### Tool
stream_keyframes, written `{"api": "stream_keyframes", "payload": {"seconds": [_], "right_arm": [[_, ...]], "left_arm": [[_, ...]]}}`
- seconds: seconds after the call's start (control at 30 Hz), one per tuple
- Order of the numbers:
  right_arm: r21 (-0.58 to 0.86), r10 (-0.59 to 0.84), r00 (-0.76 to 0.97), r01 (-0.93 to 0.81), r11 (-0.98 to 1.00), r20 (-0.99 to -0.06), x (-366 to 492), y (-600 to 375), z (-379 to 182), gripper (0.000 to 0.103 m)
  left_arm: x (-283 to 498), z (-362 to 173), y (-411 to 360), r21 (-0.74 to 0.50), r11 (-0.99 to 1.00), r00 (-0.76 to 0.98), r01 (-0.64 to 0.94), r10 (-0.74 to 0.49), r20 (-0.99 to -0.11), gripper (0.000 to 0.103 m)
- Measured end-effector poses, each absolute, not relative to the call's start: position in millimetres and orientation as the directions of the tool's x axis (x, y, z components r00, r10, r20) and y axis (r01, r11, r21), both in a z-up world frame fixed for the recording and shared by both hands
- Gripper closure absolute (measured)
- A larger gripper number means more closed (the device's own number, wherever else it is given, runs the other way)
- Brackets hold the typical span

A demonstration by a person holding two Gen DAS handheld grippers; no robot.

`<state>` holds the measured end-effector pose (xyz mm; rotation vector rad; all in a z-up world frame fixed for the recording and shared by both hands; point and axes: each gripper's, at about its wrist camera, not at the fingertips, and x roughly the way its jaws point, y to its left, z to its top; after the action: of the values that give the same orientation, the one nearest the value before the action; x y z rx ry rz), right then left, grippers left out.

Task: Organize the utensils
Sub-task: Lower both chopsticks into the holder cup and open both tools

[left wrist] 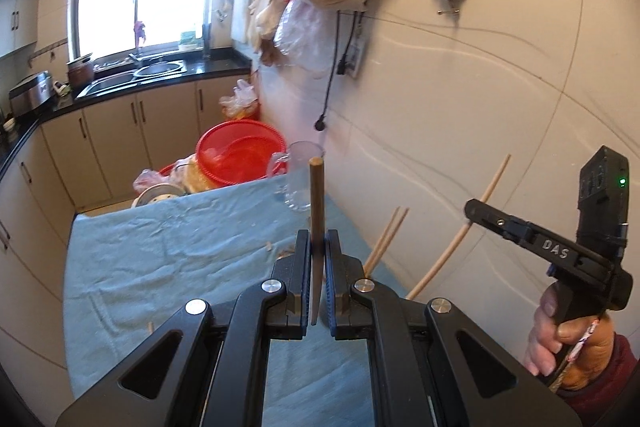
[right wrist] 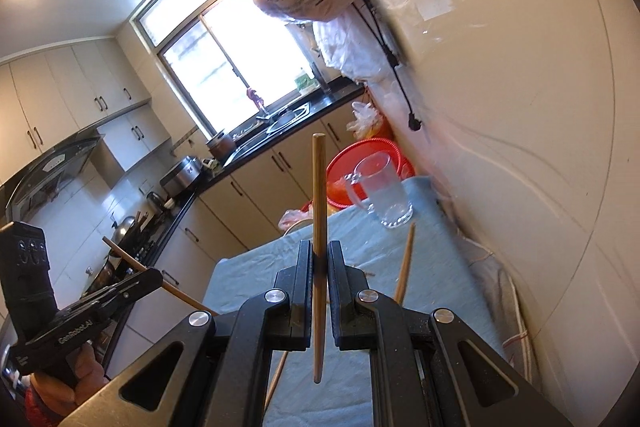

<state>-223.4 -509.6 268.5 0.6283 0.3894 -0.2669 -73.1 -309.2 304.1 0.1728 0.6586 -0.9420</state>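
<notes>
While a glass mug [left wrist: 298,175] sits at the far end of the blue-clothed surface [left wrist: 160,251], one chopstick [left wrist: 316,239] is clamped upright in the left tool [left wrist: 318,267], another [right wrist: 319,247] in the right tool [right wrist: 320,271].

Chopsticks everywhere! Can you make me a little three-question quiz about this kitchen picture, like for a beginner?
1. True or false: each claw is clamped on one chopstick.
2. Which see-through thing stands on the blue cloth? A) glass mug B) bottle C) bowl
3. Fill in: beyond the table's far edge sits a big ____ basin.

Key
1. True: the left claw grips a dark chopstick, and the right claw grips a chopstick too.
2. A: the glass mug stands near the wall, at the cloth's far end.
3. Red: the red basin lies behind the mug.
</notes>
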Motion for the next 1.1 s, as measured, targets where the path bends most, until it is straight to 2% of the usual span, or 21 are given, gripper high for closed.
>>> {"api": "stream_keyframes", "payload": {"seconds": [0.5,1.1], "right_arm": [[0.473,-0.185,0.867,0.418,0.776,-0.462,-202,-549,256,0.096],[0.418,-0.135,0.800,0.439,0.795,-0.584,-156,-559,199,0.096]], "left_arm": [[-63,279,-369,-0.164,0.582,0.369,0.796,-0.682,-0.632,0.097],[-47,227,-397,-0.148,0.604,0.341,0.783,-0.617,-0.709,0.097]]}}
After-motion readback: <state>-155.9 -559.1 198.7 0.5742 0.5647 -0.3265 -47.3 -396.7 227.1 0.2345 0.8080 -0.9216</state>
